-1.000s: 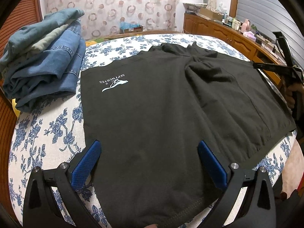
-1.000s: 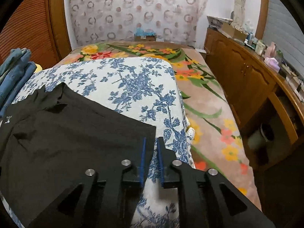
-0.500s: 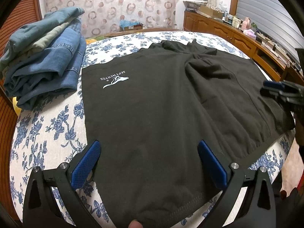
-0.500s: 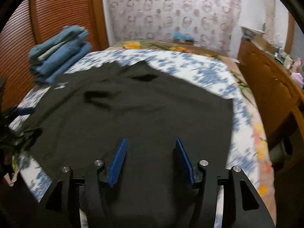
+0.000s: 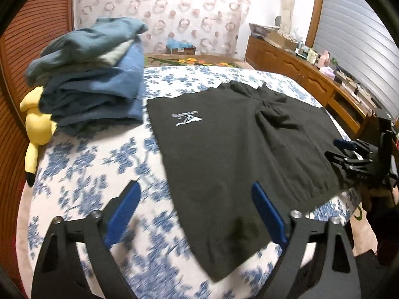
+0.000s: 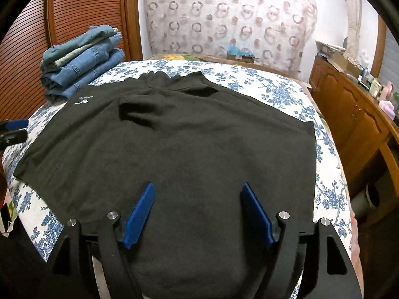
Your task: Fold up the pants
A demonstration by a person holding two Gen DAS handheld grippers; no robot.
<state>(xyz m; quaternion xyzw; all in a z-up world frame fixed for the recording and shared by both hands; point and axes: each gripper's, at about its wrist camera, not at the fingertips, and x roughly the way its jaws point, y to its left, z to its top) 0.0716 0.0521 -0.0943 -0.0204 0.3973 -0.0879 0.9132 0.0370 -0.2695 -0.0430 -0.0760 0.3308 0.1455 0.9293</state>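
Pants flat beneath both unclamped tongs

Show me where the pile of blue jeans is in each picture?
Left wrist view: the pile of blue jeans sits upper left on the bed, left of the black pants.
Right wrist view: the pile is smaller, upper left, against the wooden slatted door.
Shared landmark: the white logo on the pants lies beside the pile in both.

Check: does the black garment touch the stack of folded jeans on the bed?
Apart. In the left wrist view a strip of floral bedspread shows between the black garment and the stack of folded jeans.
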